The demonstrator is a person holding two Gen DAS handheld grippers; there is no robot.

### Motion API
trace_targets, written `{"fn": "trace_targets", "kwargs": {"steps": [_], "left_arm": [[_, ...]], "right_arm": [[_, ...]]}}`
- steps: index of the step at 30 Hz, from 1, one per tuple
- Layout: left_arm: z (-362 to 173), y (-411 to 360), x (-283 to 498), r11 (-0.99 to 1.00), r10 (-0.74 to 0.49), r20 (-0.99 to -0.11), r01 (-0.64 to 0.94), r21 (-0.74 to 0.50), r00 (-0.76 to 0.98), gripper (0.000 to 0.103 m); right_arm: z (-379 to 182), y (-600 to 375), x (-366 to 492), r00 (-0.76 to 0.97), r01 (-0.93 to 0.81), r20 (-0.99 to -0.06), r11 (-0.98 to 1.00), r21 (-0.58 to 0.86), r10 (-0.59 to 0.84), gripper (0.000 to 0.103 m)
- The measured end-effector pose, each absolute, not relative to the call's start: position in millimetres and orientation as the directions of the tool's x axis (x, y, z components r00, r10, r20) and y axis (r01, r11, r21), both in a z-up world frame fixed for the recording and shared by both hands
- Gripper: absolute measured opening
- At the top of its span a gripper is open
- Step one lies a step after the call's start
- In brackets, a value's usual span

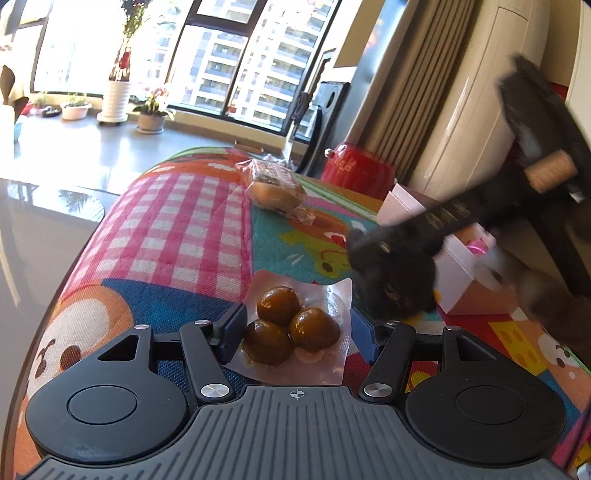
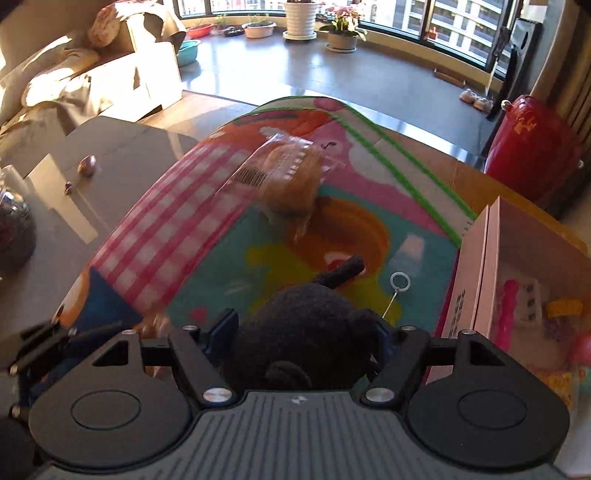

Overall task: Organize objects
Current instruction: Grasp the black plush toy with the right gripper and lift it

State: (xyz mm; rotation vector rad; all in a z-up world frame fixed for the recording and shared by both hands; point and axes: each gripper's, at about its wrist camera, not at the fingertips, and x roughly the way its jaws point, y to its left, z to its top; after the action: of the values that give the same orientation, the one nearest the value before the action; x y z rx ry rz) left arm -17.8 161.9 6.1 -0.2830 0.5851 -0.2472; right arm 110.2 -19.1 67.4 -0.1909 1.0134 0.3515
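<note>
A clear vacuum pack of three brown eggs [image 1: 295,328] lies on the colourful cloth between the fingers of my left gripper [image 1: 301,328], which is open around it. My right gripper [image 2: 306,332] is shut on a black plush toy [image 2: 306,332] with a tail and a key ring. In the left wrist view the plush [image 1: 395,277] hangs blurred just right of the egg pack. A wrapped bread roll [image 1: 275,186] lies farther back on the cloth; it also shows in the right wrist view [image 2: 291,181]. An open pink box [image 2: 517,280] holding small toys stands at the right.
The cloth covers a table with a rounded left edge [image 1: 122,229]. A red container [image 2: 532,147] stands on the floor beyond the box. A grey side table [image 2: 92,173] is at the left. Flower pots [image 2: 301,18] line the window.
</note>
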Motion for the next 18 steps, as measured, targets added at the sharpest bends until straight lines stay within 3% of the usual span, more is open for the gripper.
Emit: {"fn": "trace_targets", "kwargs": {"steps": [3,7,9,15,18], "left_arm": [[7,161,-19,0.933,-0.305,-0.507,0.146,-0.329,0.806,0.066],[8,161,-19,0.933,-0.304,-0.509,0.144,-0.329,0.805,0.066],[8,161,-19,0.934,-0.301,-0.51,0.143,-0.327,0.805,0.066],[9,165,-19,0.924,-0.304,-0.51,0.119,-0.363,0.804,0.065],[16,165,-23,0.924,-0.295,-0.514,0.104,-0.367,0.805,0.065]], "right_arm": [[70,-31,76,0.47,-0.4,-0.851,0.916,0.03,0.233,0.087],[84,-58,37,0.503,-0.395,-0.818,0.916,0.07,0.28,0.091],[89,-69,18,0.55,-0.385,-0.788,0.921,0.054,0.276,0.1],[73,-81,-10,0.62,-0.349,-0.765,0.934,-0.071,0.174,0.1],[64,-77,-14,0.636,-0.358,-0.747,0.931,-0.063,0.194,0.1]]}}
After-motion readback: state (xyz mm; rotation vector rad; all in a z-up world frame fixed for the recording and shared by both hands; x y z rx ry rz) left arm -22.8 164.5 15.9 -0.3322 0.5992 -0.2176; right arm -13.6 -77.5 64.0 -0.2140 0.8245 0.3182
